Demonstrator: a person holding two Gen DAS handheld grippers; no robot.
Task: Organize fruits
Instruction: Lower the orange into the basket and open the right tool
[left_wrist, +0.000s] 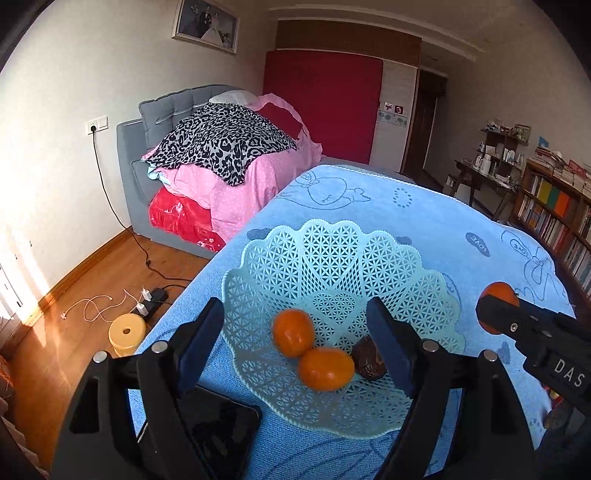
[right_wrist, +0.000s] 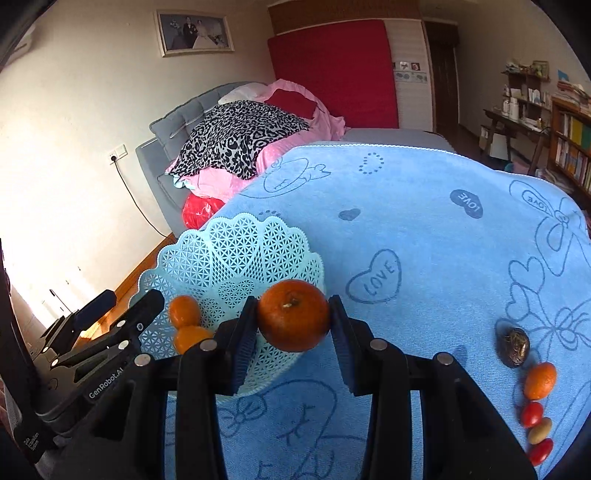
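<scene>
Right gripper (right_wrist: 293, 334): fingers pinching an orange (right_wrist: 293, 320) by its sides, carrying it just beside the basket (right_wrist: 207, 251) rim, likely for dropping in.

Left gripper (left_wrist: 301, 345): fingers hanging wide over the basket (two oranges (left_wrist: 325, 368) lying between them), holding nothing.

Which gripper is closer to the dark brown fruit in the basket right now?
Left. The left gripper hangs open over the basket, one finger right beside the dark brown fruit. The right gripper, shut on an orange, is off at the basket's rim.
</scene>
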